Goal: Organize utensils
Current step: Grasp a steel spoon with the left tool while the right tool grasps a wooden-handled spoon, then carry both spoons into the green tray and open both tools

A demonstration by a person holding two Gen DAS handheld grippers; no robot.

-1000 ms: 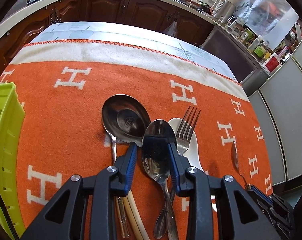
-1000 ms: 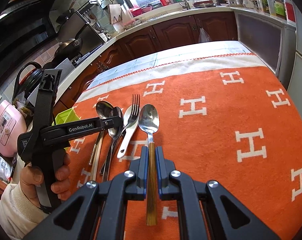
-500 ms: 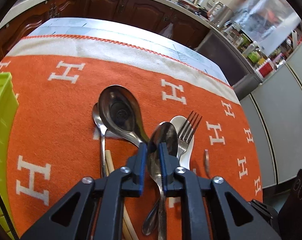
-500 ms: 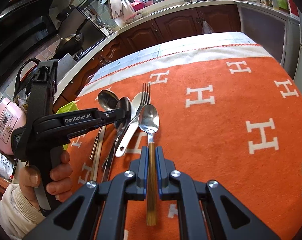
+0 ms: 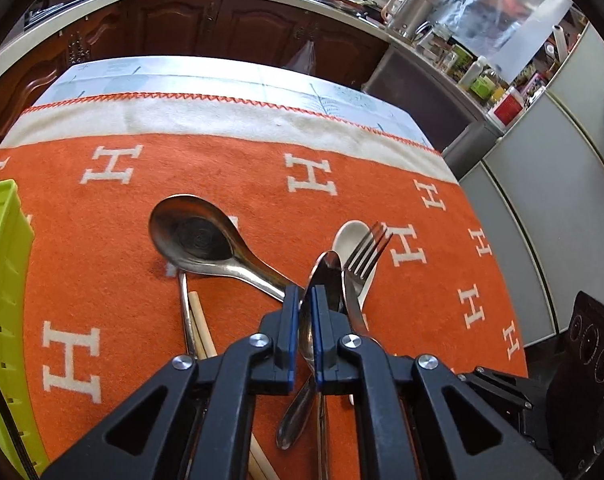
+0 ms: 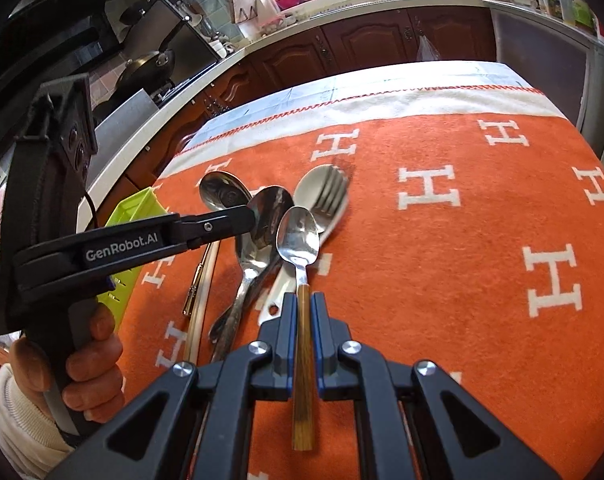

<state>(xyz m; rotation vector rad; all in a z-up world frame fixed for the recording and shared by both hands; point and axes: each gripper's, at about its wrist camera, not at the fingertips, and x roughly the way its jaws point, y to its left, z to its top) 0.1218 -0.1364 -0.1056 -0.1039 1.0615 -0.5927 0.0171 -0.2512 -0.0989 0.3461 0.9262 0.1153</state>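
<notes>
- Left wrist view: the left hand-held gripper [image 5: 306,300] is clenched on a steel spoon [image 5: 326,276], its blue pads pressing the spoon just below the bowl, with the handle running back between the fingers.
- The spoon sits in a cluster of utensils on the orange blanket [image 5: 241,184] that covers the desk. A large steel ladle spoon [image 5: 199,236] lies to its left, a fork [image 5: 364,252] and a white ceramic spoon [image 5: 352,236] just to its right, and pale chopsticks [image 5: 201,328] lie under the ladle's handle.
- A green basket [image 5: 3,280] stands at the blanket's left edge, well apart from the cluster.
- Right wrist view: the right hand-held gripper [image 6: 303,300] is clenched on the wooden handle of a small spoon [image 6: 297,236], whose bowl points away over the blanket.
- The person's hand [image 6: 83,364] holds the left hand-held gripper at the left, its tip at the steel spoon beside the fork.
</notes>
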